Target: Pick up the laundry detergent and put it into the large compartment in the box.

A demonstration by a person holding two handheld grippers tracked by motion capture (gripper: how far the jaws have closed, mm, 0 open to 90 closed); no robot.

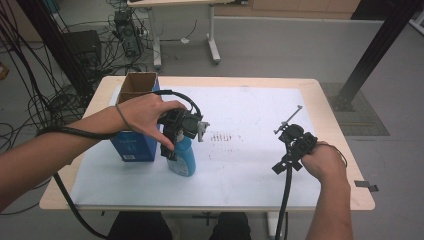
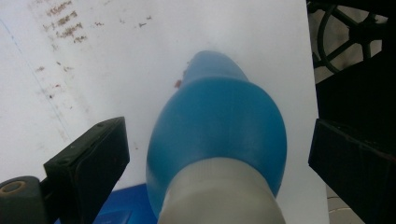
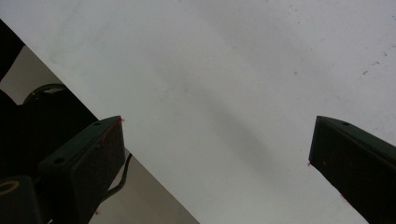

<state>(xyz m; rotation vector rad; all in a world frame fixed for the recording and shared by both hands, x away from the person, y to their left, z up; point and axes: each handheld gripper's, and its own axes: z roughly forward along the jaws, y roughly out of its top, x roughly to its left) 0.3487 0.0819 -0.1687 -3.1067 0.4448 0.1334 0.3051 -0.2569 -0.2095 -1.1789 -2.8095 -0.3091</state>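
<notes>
Directly under the left gripper point(image 2: 219, 154), between its two black jaws, stands a blue bottle point(image 2: 217, 126) with a pale grey-white neck nearest the camera; in the left gripper view the jaws are spread wide to either side of that neck, with a clear gap on both sides, so nothing is pinched yet. From the high view the left gripper point(image 1: 176, 136) sits on top of the bottle point(image 1: 184, 156), which is upright on the white mat point(image 1: 250, 150), and just to the gripper's left, touching or nearly touching the bottle, is an open blue cardboard box point(image 1: 134, 125) whose brown flaps stand up. Well off to the right, the right gripper point(image 1: 295, 145) is held low over a bare part of the mat; its own view shows its jaws point(image 3: 217, 154) spread apart with only the white sheet and the mat's edge beyond them. By my reading the work is at its start: the bottle is approached and straddled but not gripped, and closing on the neck, lifting, and moving it, perhaps into the box, all remain.
</notes>
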